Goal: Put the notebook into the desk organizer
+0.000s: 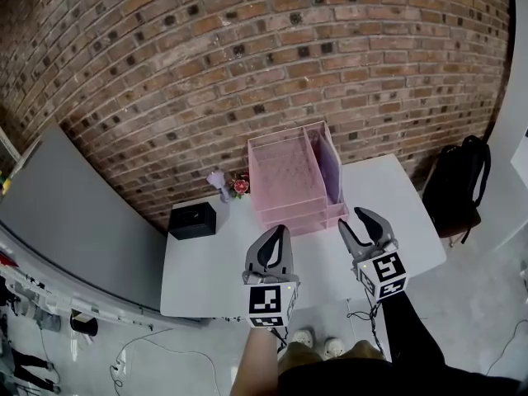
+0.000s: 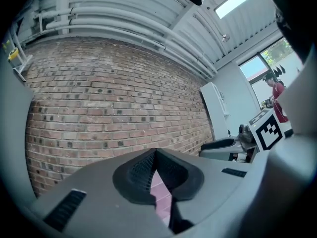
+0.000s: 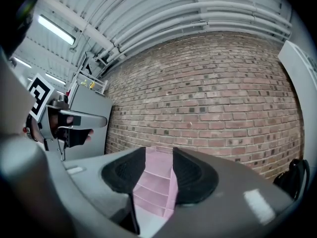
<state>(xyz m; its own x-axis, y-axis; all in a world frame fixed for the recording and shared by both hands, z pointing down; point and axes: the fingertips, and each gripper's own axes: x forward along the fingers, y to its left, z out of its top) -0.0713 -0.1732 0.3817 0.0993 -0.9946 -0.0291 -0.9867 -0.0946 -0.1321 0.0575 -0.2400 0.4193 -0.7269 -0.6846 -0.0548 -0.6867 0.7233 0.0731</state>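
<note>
A pink see-through desk organizer [image 1: 289, 176] stands on the white table [image 1: 206, 271] against the brick wall. A lilac notebook [image 1: 329, 168] stands upright in its narrow right-hand slot. Both grippers hover over the table's near edge, just in front of the organizer. My left gripper [image 1: 278, 236] is shut and holds nothing; in the left gripper view [image 2: 154, 153] its tips meet. My right gripper [image 1: 363, 223] is open and empty. Through its gap in the right gripper view [image 3: 159, 152] shows the organizer [image 3: 153, 187].
A black box [image 1: 192, 219] sits at the table's back left. A small lilac vase [image 1: 219, 183] and a red flower [image 1: 240, 186] stand beside the organizer. A black backpack [image 1: 459, 184] is right of the table. A grey panel [image 1: 66, 213] is on the left.
</note>
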